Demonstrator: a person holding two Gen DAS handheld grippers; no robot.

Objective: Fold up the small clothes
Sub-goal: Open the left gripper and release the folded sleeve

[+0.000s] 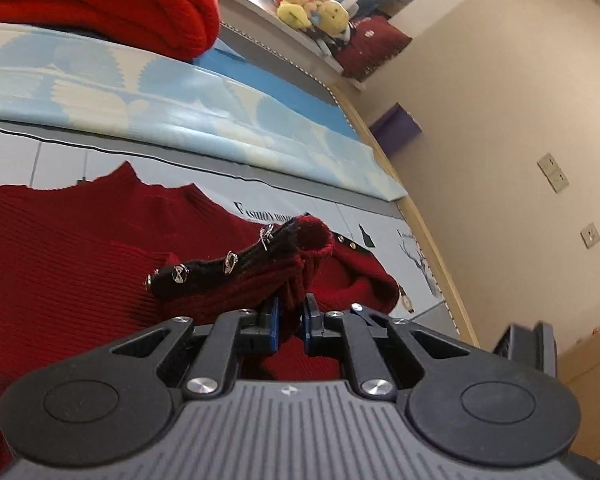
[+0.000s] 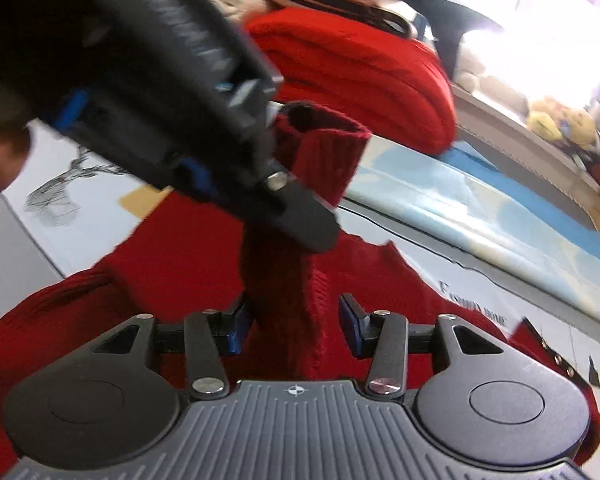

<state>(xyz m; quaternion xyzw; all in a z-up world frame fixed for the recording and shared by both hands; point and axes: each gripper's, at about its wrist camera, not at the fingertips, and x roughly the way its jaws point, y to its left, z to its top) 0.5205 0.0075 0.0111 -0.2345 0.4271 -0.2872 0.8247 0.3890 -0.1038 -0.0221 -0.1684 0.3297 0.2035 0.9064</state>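
A dark red knit sweater (image 1: 60,248) lies spread on a white printed sheet (image 1: 360,220). My left gripper (image 1: 293,322) is shut on one of its sleeves (image 1: 312,240), bunched and lifted, with a black strip of silver buttons (image 1: 204,276) draped to the left. In the right wrist view the left gripper (image 2: 270,140) comes in blurred from the upper left, holding the sleeve's cuff (image 2: 324,140) upright. The sleeve (image 2: 284,280) hangs down between the pads of my right gripper (image 2: 294,328), which is open, with a gap showing at the right pad (image 2: 350,322).
A folded bright red knit (image 1: 100,0) sits behind on a light blue patterned mat (image 1: 180,112). Plush toys (image 1: 312,4) and a dark red cushion (image 1: 368,44) line a ledge. The wooden edge (image 1: 432,232) borders the sheet on the right. A person's hand (image 2: 0,152) shows at the left.
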